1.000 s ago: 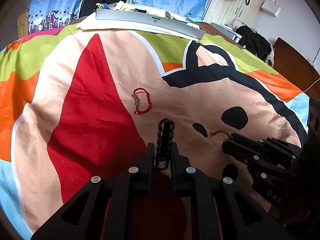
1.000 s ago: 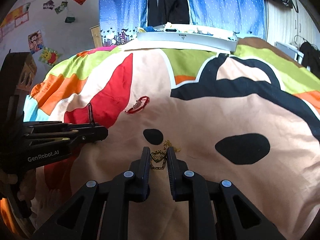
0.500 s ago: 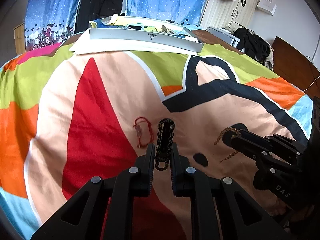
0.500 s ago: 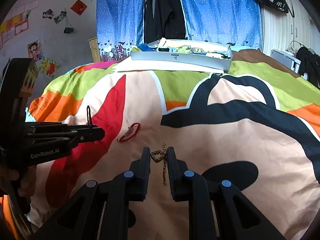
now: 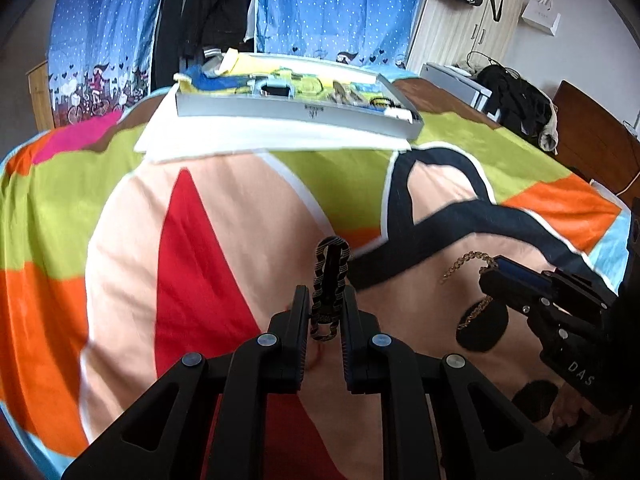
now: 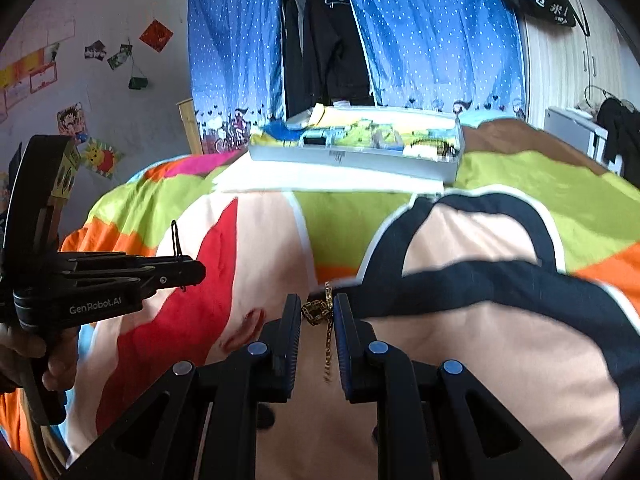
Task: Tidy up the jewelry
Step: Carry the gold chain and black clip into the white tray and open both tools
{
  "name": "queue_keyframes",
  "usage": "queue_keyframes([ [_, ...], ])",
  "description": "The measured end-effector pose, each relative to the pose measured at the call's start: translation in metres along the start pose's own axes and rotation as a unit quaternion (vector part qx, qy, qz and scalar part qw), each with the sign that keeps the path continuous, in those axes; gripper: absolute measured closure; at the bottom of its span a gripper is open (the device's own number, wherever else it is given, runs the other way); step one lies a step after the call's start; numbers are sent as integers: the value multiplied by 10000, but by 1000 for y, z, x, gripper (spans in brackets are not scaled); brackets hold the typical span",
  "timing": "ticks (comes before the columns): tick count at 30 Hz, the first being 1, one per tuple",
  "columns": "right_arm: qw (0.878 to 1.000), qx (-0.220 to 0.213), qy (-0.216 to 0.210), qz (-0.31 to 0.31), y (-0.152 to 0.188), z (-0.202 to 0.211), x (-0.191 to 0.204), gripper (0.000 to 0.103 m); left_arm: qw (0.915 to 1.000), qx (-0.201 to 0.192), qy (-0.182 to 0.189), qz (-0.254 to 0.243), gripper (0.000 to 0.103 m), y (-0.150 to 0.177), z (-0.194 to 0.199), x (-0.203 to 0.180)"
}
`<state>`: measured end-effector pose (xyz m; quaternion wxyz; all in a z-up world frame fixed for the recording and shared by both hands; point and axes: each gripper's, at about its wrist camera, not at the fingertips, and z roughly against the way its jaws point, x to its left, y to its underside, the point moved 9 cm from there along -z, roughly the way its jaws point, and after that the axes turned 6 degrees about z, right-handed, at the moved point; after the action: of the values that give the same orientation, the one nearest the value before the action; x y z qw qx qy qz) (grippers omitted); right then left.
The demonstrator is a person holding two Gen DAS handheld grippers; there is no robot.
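Bedding in bold patches of red, orange, green and peach covered the bed [image 5: 224,216], with blue dotted curtains beyond. Nearest the left camera, the left tool [image 5: 327,308] was pinched narrow on a black bracelet [image 5: 330,280], whose loop stood up toward 12 o'clock, clear of the cover. At 3 o'clock in that view the right tool [image 6: 317,314] was likewise clamped narrow on a gold chain [image 6: 320,312], its loose end dangling toward 6 o'clock. Both pieces looked lifted and in transit, so the step in hand seemed to be carrying them to storage. Farther off at 12 o'clock sat a grey tray [image 5: 288,110] on white paper; the next move likely called for reaching it and releasing each piece into a free compartment.
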<state>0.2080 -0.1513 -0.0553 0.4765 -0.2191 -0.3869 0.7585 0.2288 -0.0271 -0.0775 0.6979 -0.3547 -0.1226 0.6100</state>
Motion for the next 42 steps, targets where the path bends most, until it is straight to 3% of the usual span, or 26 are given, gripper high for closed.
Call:
queue_keyframes([
  [10,9997,-177,-89,154,-79,-39,-37,87,9998,-201,29,-93,91,-86,-16,9],
  [18,9976,-577,-164,334,-169,-100,-65,87,9968,-430,-263,-614,91,-166,-49,34],
  [26,9973,-700,-115,214,-247,-176,-89,87,9948,-944,-299,-219,91,-245,-97,84],
  [31,9984,-500,-231,-99,-266,-222,-96,87,9927,-1153,-282,233,91,-292,-119,116],
  [34,9985,-290,-330,-341,-266,-248,-99,87,9931,-1076,-253,398,91,-304,-138,129],
  [42,9951,157,-456,-861,-261,-283,-101,87,9945,-721,-104,752,91,-304,-173,146],
])
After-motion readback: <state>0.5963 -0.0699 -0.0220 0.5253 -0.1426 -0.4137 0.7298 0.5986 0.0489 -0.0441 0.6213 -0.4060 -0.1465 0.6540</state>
